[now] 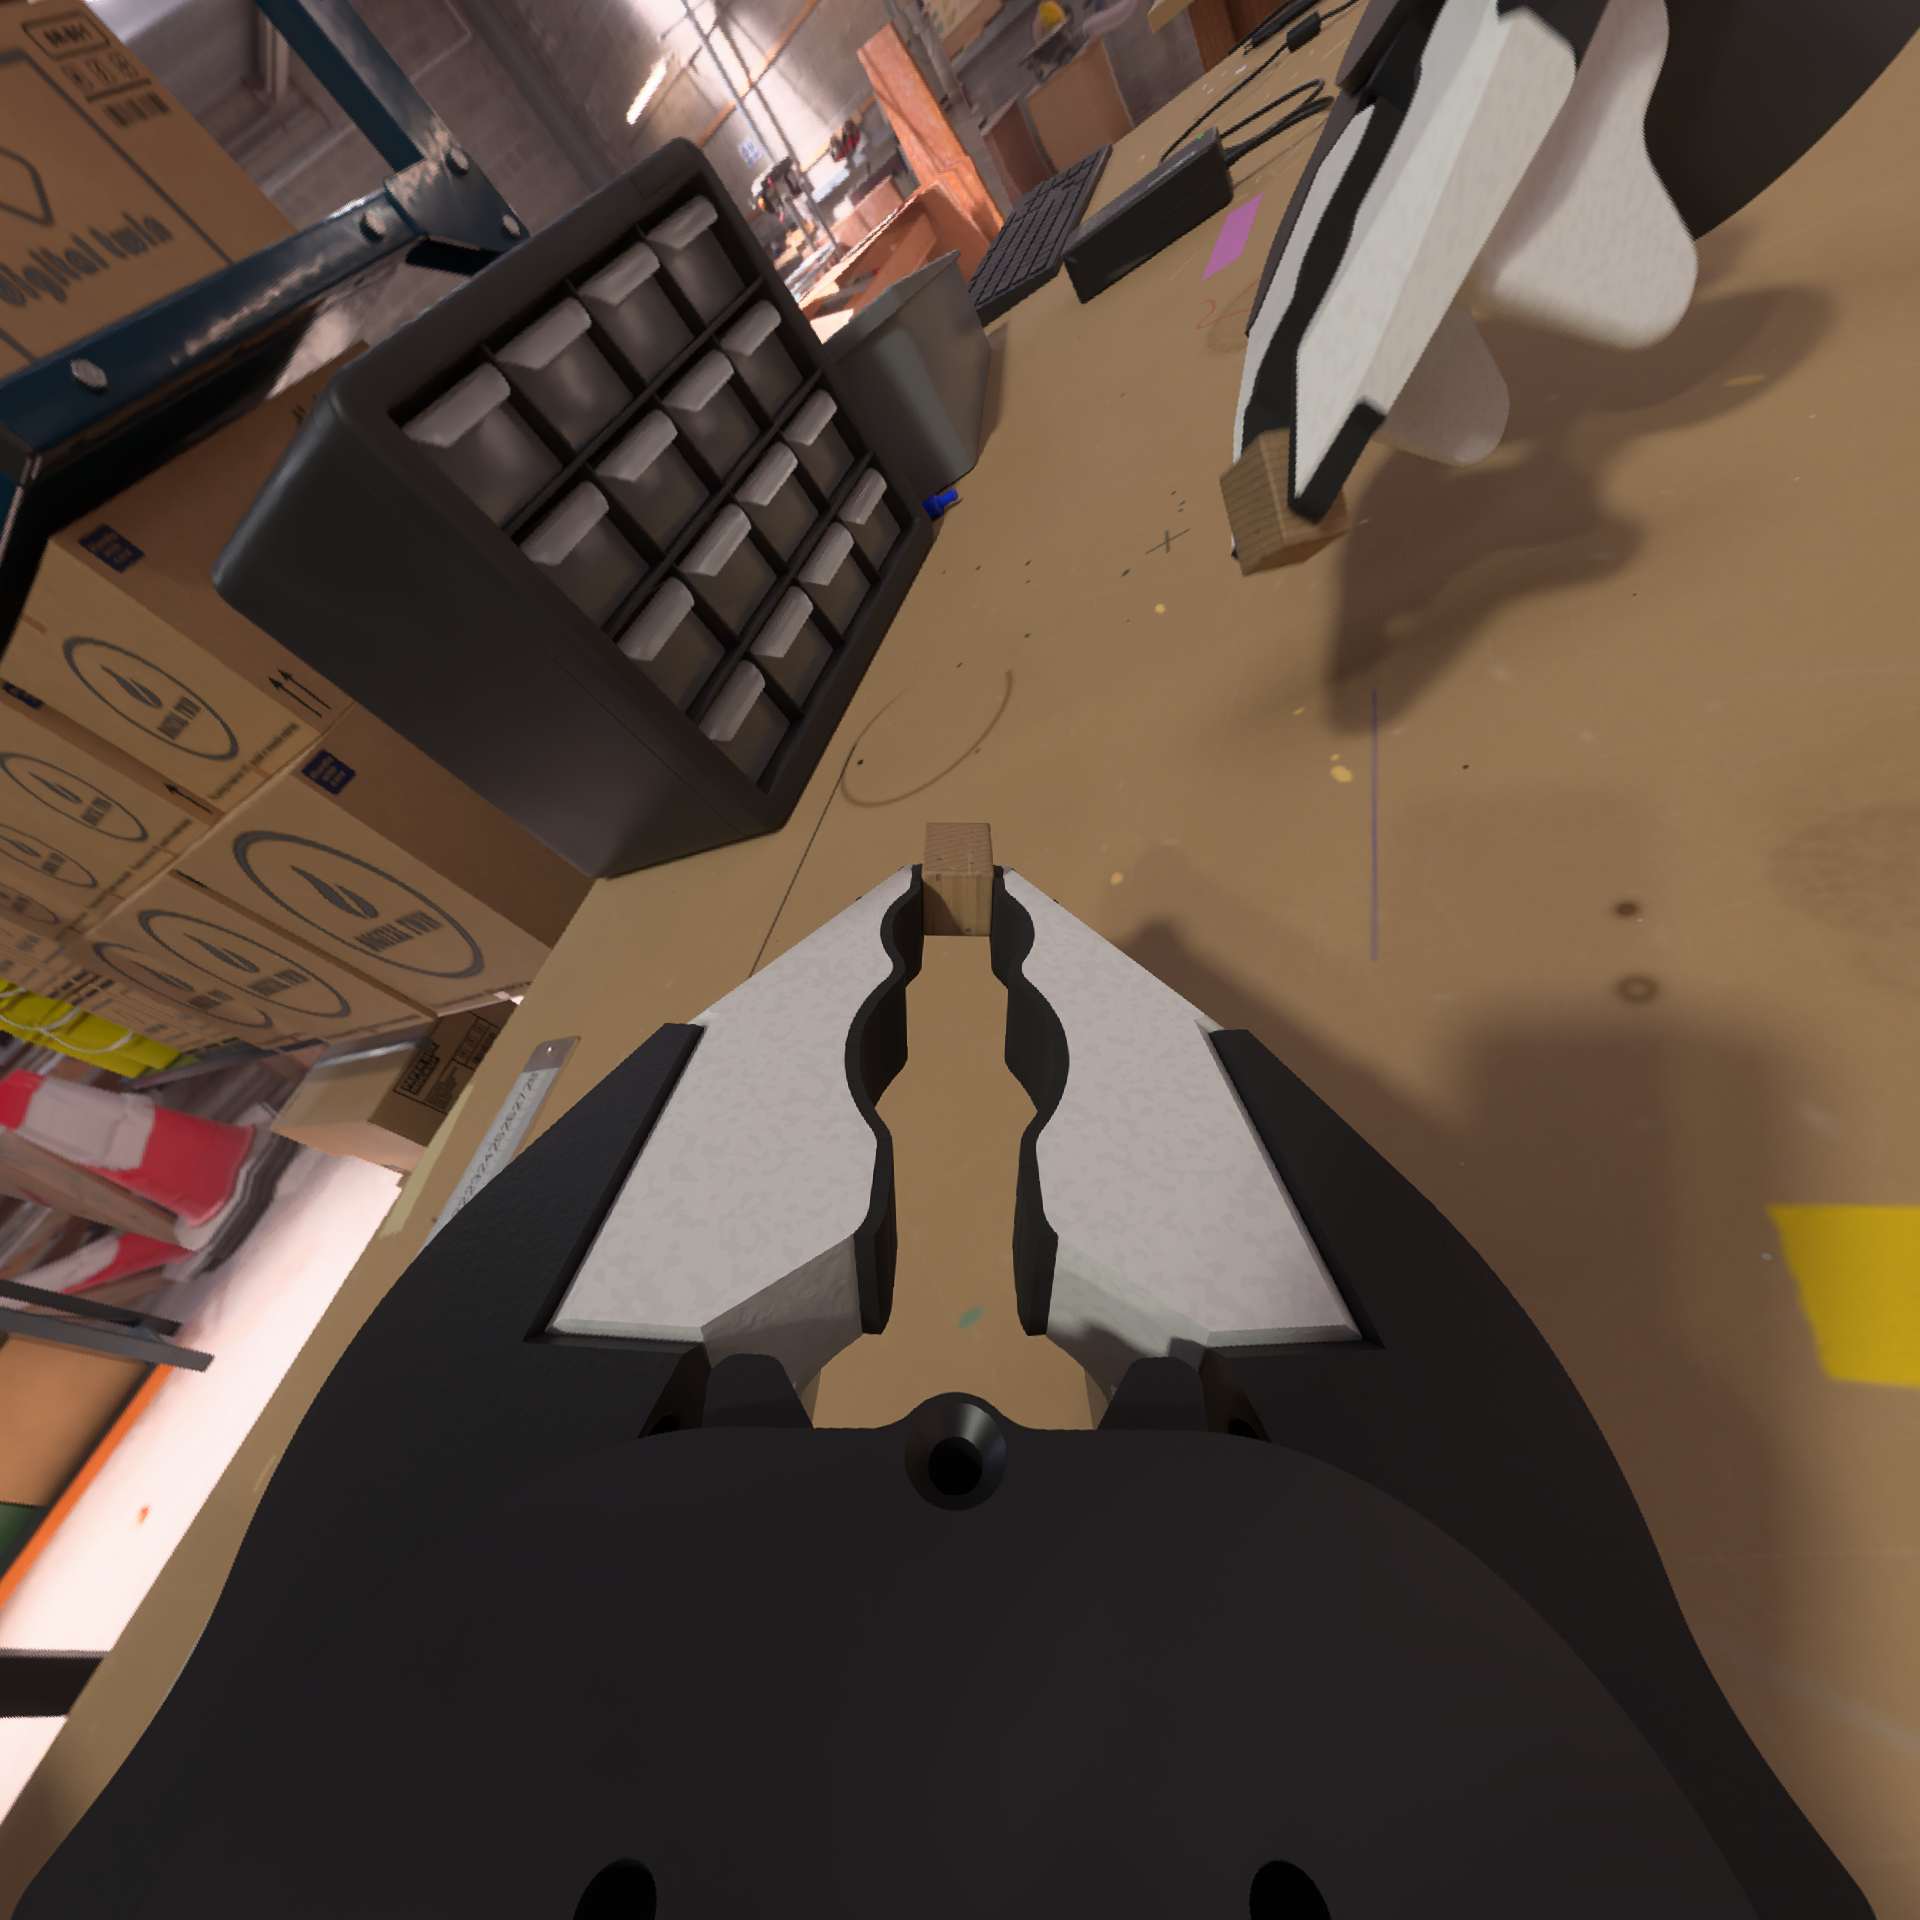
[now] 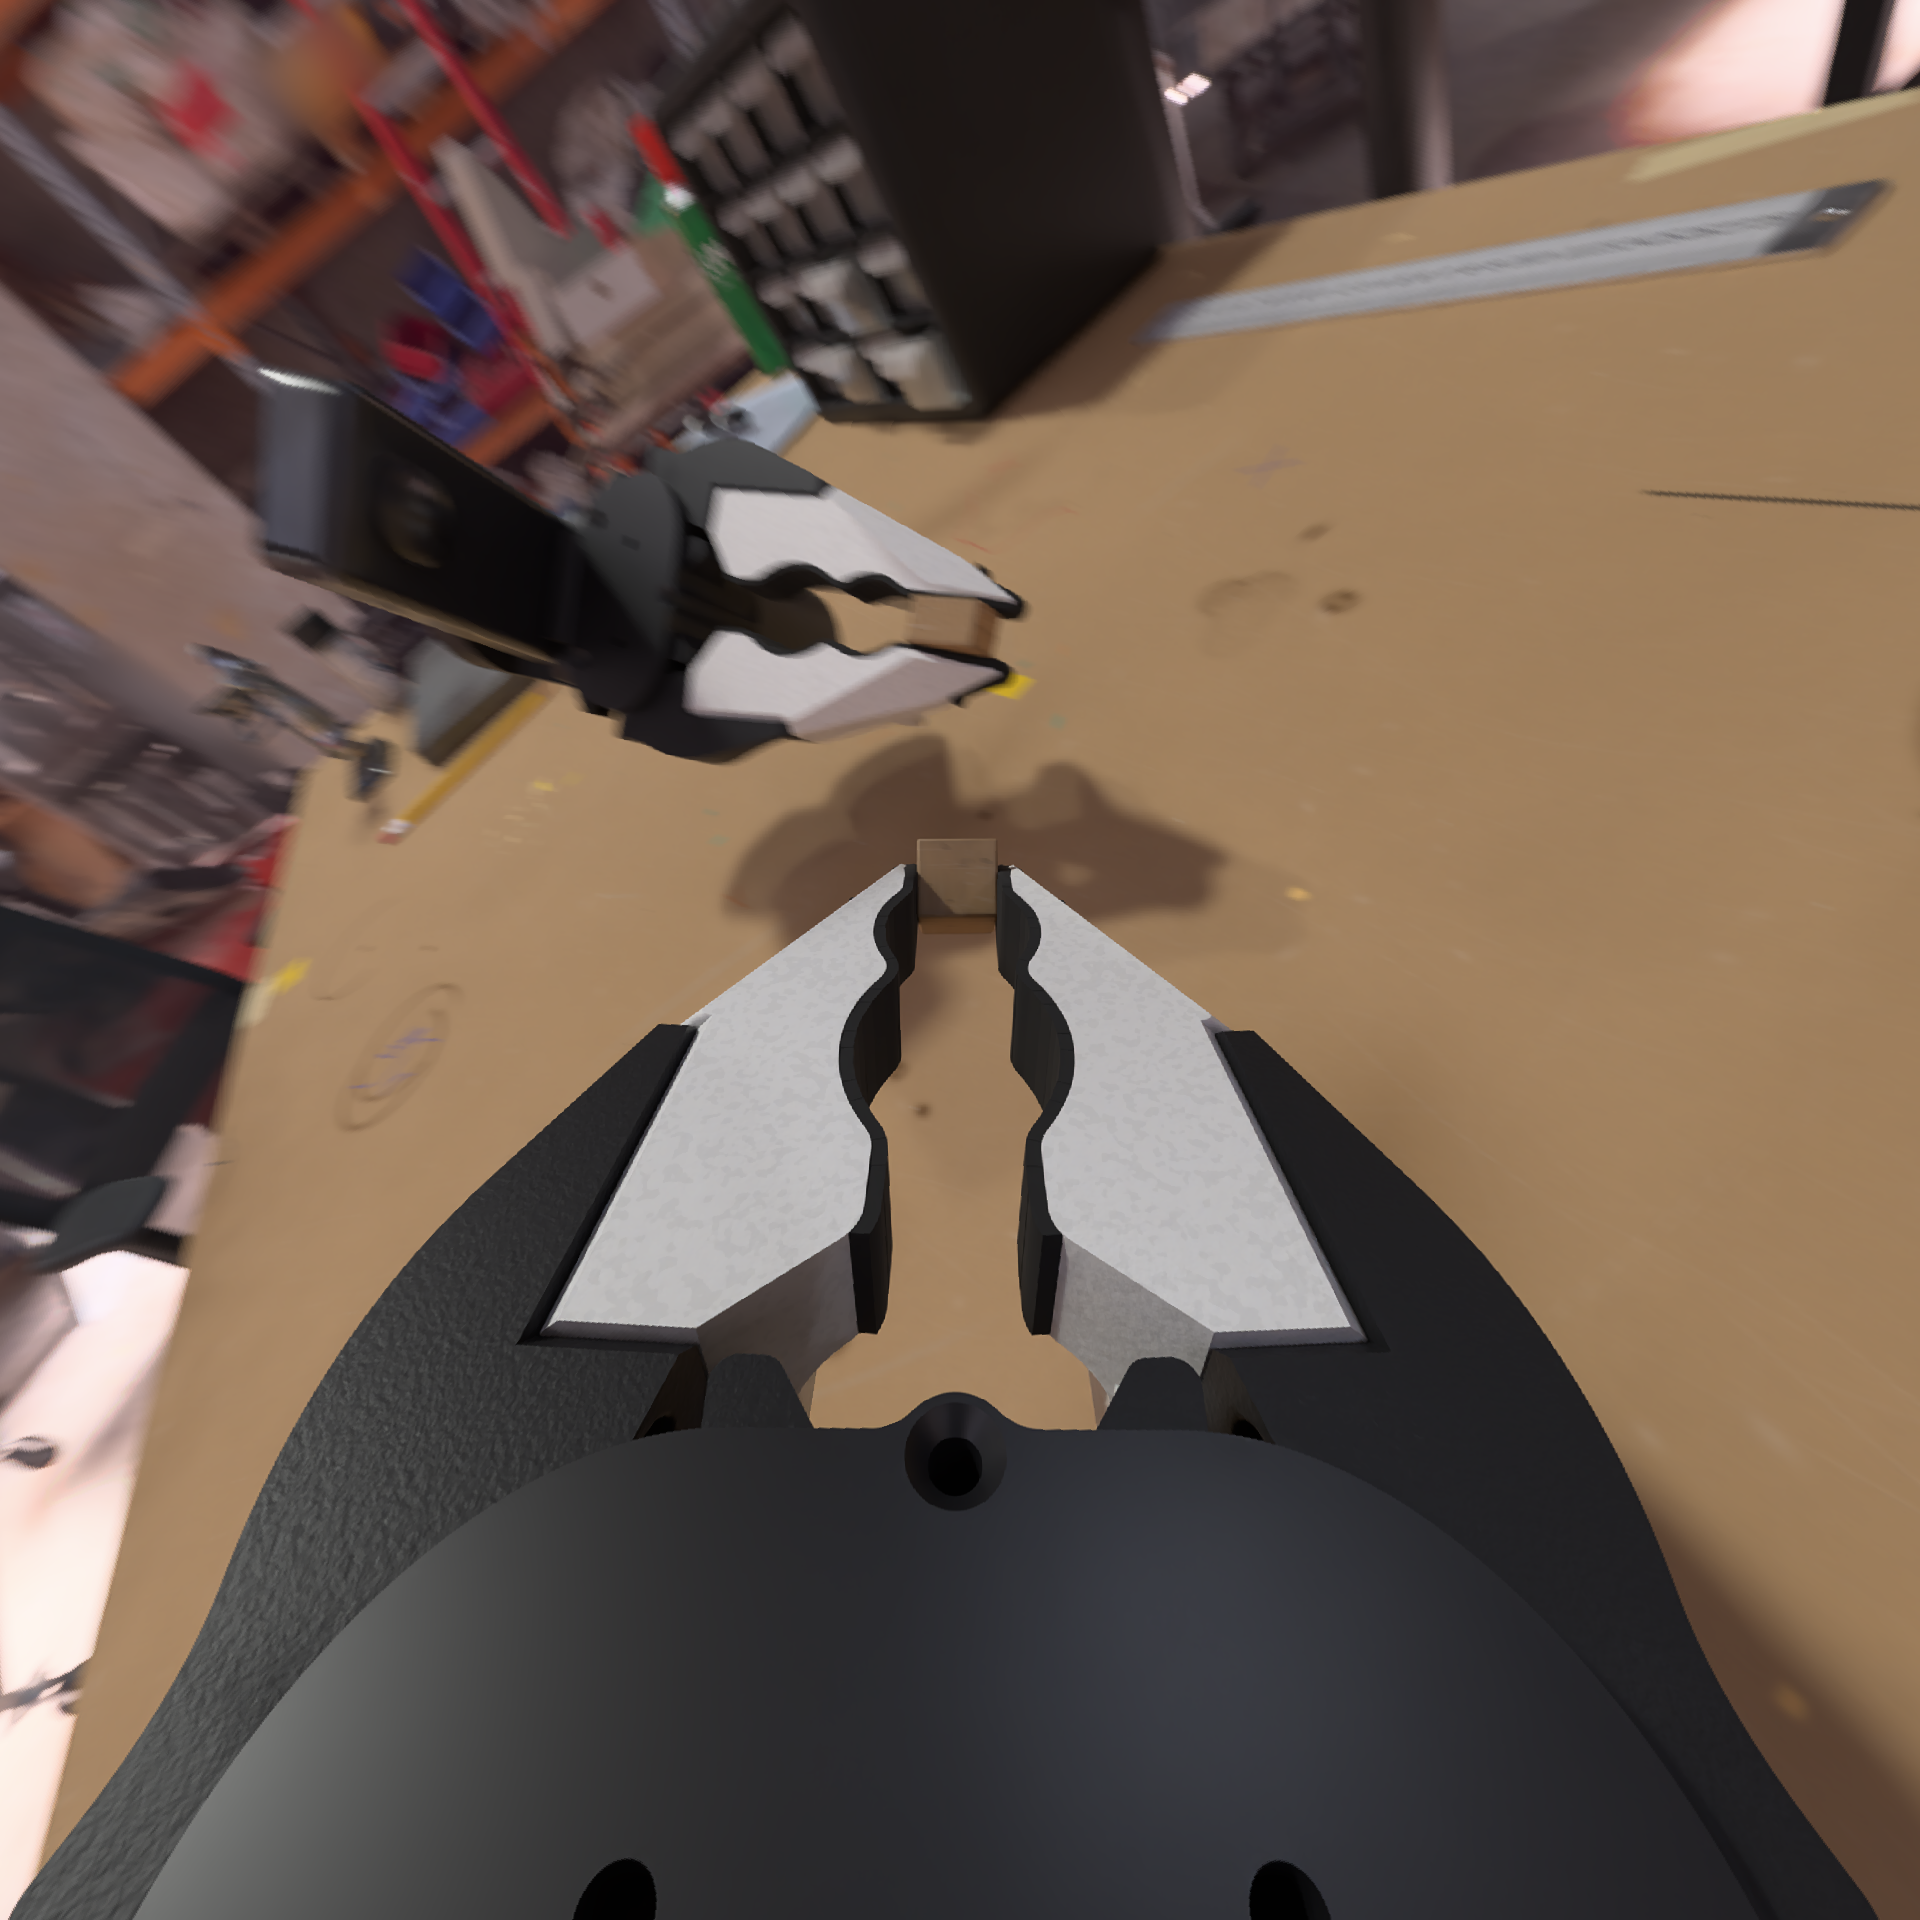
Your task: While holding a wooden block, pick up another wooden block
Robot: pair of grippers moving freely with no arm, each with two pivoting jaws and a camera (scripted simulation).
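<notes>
My left gripper (image 1: 957, 883) is shut on a small wooden block (image 1: 957, 878), pinched between its fingertips above the brown workbench (image 1: 1558, 1039). My right gripper (image 2: 957, 883) is shut on a second wooden block (image 2: 957, 881), also held at its tips over the bench. In the left wrist view the right gripper (image 1: 1288, 509) shows at the upper right with its block (image 1: 1262, 509) in its tips. In the right wrist view the left gripper (image 2: 987, 639) shows at the upper left, holding its block (image 2: 948, 629).
A black drawer cabinet (image 1: 582, 520) stands on the bench at the left, with a grey bin (image 1: 925, 353) behind it. Cardboard boxes (image 1: 260, 883) are stacked beyond the bench's left edge. A metal ruler (image 2: 1507, 270), a keyboard (image 1: 1039, 229) and yellow tape (image 1: 1860, 1309) lie on the bench.
</notes>
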